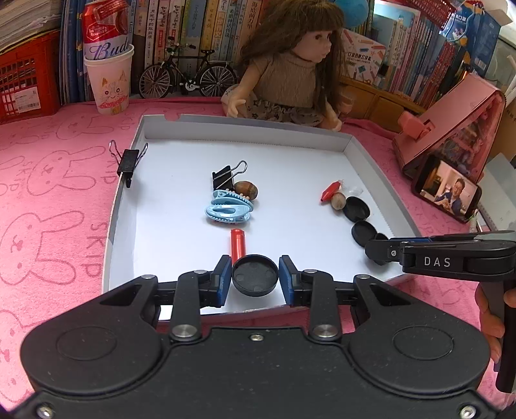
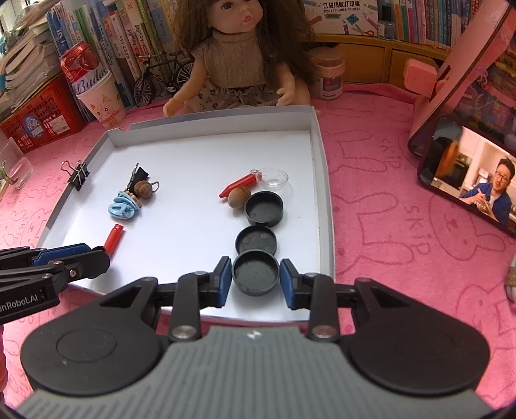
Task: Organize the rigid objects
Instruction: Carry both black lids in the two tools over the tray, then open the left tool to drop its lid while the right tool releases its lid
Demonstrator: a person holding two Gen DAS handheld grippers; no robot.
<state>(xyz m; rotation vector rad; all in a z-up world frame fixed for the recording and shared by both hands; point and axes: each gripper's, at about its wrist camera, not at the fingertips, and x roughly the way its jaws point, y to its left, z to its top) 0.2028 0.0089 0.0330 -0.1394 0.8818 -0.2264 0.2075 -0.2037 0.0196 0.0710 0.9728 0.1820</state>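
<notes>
Left tool [image 1: 255, 275] low over the near edge of the white tray [image 1: 125, 206], blue pads either side of a black round lid [image 1: 255, 279]; pads look touching or just off its rim, cannot tell if it is gripped. Right tool [image 2: 255, 275] same pose at the tray's near right, blue pads flanking a black round cap [image 2: 255, 272] with slim gaps both sides, so jaws look open around it. In the left view the right tool [image 1: 380, 249] comes in from the right edge, a hand [image 1: 490, 319] on its handle. Just past the left lid lies a red tube [image 1: 238, 243], then a blue hair clip [image 1: 229, 208] touching a brown nut [image 1: 245, 190] and a black binder clip [image 1: 225, 175]. Right side: two more black caps [image 2: 256, 240] [image 2: 264, 208] in a row touching, then a second nut [image 2: 238, 196], a red whistle-like piece [image 2: 238, 185], a clear dome [image 2: 274, 177]. Another binder clip [image 1: 128, 161] clamps the tray's left wall. Tray sits on a pink bunny-print cloth [image 1: 48, 199] over the table. Phone [image 2: 471, 180] playing video at right, leaning on a pink stand [image 2: 451, 83]. Far edge: doll [image 2: 238, 54] seated behind the tray, model bicycle [image 1: 188, 75], paper cup [image 1: 111, 83] holding a red can [image 1: 104, 30], red crate [image 1: 27, 83], books [image 1: 200, 25] behind.
</notes>
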